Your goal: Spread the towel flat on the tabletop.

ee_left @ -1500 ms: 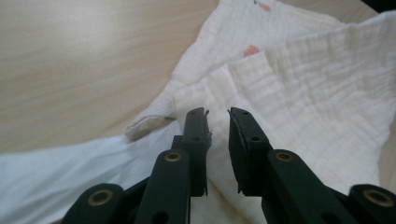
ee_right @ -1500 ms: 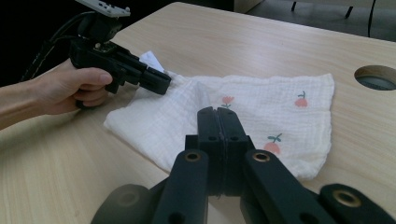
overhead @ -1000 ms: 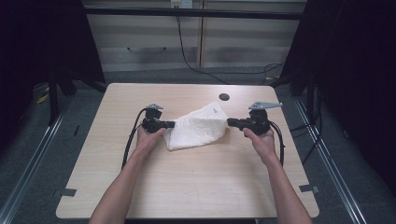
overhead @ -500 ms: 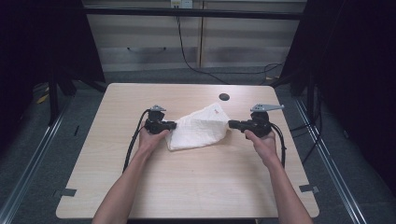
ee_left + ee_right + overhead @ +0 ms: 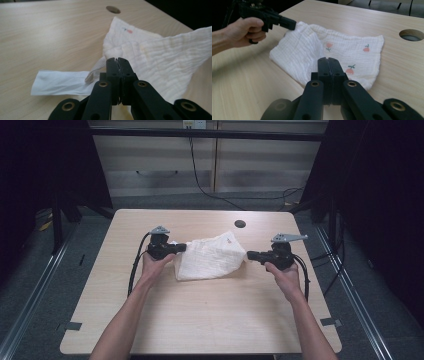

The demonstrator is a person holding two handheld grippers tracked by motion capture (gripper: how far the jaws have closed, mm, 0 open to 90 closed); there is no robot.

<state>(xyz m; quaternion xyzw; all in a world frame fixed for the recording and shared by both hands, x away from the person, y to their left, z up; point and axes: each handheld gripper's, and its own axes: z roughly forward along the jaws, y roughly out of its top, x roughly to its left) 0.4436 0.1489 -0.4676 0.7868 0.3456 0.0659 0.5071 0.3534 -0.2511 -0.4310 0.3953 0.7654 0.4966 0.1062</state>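
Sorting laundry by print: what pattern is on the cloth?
The cloth is white with small pink tulip-like flowers on green stems, clearest in the right gripper view.

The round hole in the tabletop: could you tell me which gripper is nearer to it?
Right. The right gripper sits just below-right of the hole; the left gripper is farther, across the cloth.

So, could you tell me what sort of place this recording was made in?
Probably a lab or recording workspace: a bare wooden table with a cable hole, dark curtains at both sides, and loose cables on the floor behind.
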